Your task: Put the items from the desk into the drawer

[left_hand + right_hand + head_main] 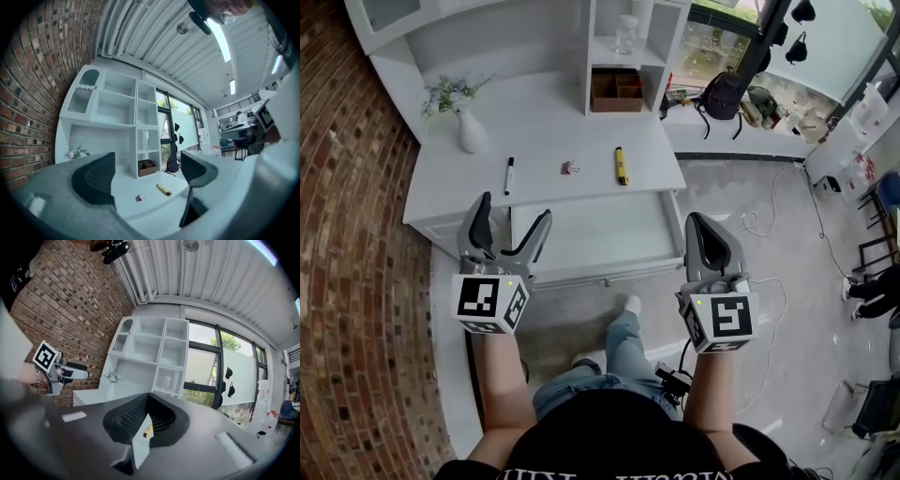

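On the white surface [544,122], a black pen [508,175], a small pink clip [570,168] and a yellow item [621,165], probably a marker, are laid in a row, well apart. Below its front edge, the drawer [591,234] is seen pulled out. The left hand-held gripper [516,210] is held near the drawer's left edge, jaws spread with nothing between them. The right hand-held gripper [701,225] is held near its right edge, jaws pressed together.

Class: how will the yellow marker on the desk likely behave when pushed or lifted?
The yellow marker looks like a stiff round tube lying flat on the smooth desk, so a sideways push would probably roll it. Being slim, it is likely light; its smooth shell may slip in a loose grip.
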Tool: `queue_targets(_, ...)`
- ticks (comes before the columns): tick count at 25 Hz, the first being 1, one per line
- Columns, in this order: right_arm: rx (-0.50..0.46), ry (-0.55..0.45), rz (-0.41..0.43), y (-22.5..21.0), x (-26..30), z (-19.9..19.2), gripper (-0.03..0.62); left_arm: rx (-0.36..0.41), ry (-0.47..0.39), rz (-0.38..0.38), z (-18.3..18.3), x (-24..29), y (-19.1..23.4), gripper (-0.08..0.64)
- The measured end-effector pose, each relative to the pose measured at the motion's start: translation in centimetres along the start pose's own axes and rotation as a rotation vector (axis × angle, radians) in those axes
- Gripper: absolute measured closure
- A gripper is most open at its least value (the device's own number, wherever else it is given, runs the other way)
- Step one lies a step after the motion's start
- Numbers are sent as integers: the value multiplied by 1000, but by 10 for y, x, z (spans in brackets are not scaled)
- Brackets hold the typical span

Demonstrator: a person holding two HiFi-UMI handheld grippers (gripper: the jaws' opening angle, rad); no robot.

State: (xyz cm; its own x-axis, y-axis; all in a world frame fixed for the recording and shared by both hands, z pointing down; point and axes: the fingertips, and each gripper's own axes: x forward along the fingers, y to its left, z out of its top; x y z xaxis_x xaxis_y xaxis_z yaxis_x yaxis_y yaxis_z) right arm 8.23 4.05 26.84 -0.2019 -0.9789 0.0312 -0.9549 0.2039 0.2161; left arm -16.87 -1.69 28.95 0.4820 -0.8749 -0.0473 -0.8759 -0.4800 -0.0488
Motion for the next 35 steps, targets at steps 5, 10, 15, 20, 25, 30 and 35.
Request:
queue_targets(5, 19, -9, 12, -35, 33, -7, 586, 3, -2, 1, 1, 47, -9, 115)
queue_targets(10, 38, -3, 20, -81, 74, -20, 586, 12, 19, -20, -2, 107, -28, 115)
queue_targets(15, 46, -3, 45, -122, 122, -28, 586, -14, 42, -20, -8, 170, -40, 115)
queue_targets(20, 48, 23, 76, -155, 164, -45, 586, -43, 99, -10, -31, 227, -51, 115)
queue_targets(25, 73, 75, 91, -186, 196, -74, 586, -79, 180, -9, -68, 275, -66, 115)
queue_targets(30, 104, 138, 111, -200, 223, -110, 586, -118, 296, 1, -123, 314, -71, 115)
queue_targets(35, 135, 199, 130, -206, 242, -143, 586, -147, 419, 63, -181, 340, -67, 116)
